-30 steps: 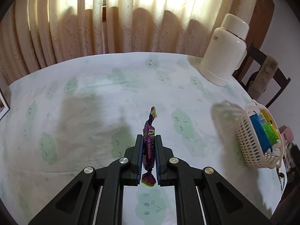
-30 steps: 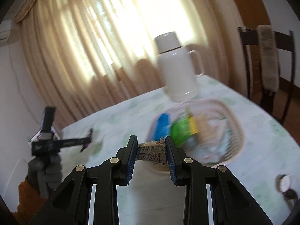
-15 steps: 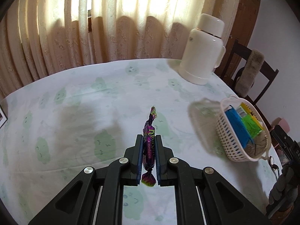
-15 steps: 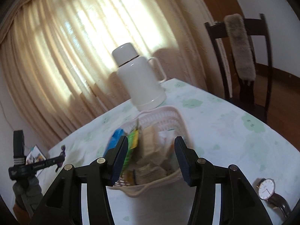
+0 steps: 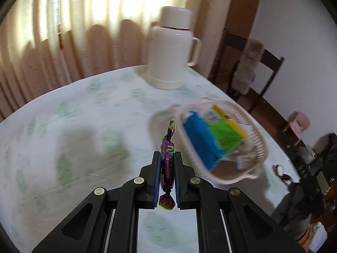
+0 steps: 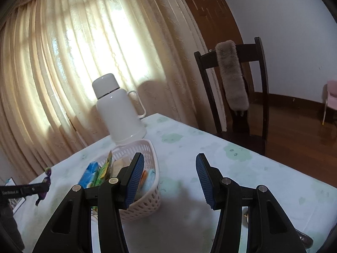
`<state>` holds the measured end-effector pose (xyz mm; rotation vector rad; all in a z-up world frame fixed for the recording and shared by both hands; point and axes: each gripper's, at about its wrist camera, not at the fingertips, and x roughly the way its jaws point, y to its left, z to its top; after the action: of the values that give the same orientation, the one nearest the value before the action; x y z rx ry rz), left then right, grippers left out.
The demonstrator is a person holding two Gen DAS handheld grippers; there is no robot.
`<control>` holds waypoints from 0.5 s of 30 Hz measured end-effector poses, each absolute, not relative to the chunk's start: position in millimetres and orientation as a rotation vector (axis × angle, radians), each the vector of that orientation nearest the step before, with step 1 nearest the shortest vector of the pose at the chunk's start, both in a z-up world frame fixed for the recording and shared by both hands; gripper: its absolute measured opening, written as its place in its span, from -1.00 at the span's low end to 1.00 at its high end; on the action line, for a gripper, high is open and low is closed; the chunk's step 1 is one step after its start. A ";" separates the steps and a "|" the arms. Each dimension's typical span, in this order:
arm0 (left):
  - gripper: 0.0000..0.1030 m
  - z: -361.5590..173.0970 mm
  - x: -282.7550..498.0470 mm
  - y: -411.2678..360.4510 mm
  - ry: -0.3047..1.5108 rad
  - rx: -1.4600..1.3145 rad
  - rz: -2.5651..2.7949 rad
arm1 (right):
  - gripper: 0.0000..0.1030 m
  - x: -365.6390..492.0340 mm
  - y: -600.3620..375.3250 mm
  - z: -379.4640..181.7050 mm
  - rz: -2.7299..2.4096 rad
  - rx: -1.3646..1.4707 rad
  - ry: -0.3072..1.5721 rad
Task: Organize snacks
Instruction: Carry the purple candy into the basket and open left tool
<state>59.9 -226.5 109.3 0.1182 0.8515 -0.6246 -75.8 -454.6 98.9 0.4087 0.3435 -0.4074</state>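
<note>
My left gripper (image 5: 166,158) is shut on a purple wrapped candy (image 5: 167,158) and holds it above the table, just left of the white basket (image 5: 256,135). The basket holds a blue pack (image 5: 202,141), a green pack (image 5: 226,135) and other snacks. In the right wrist view my right gripper (image 6: 169,179) is open and empty, above the table to the right of the basket (image 6: 147,204). The left gripper with the candy (image 6: 45,181) shows at the far left there.
A white thermos jug (image 5: 172,50) stands at the back of the table (image 5: 84,116); it also shows in the right wrist view (image 6: 118,109). A dark wooden chair (image 6: 242,97) with a furry cover stands at the table's right side. A wristwatch (image 5: 281,171) lies near the basket.
My right gripper opened, let its snack go into the basket, and drew back to the right. My left gripper swung toward the basket with the candy held.
</note>
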 end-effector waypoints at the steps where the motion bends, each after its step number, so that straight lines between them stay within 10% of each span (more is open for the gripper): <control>1: -0.82 109.8 57.9 -232.3 0.852 0.121 -0.635 | 0.02 -75.9 -454.3 98.7 -0.400 0.408 0.343; 9: -0.81 111.8 48.1 -288.7 0.865 0.132 -0.728 | 0.02 -73.2 -452.9 94.8 -0.354 0.413 0.347; 15: -0.32 101.0 52.8 -304.3 0.899 0.112 -0.731 | 0.02 -71.1 -452.1 93.9 -0.346 0.417 0.351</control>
<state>52.8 -304.3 101.0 0.1117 0.8986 -0.7314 -71.1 -452.1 93.9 0.4172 0.3506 -0.3463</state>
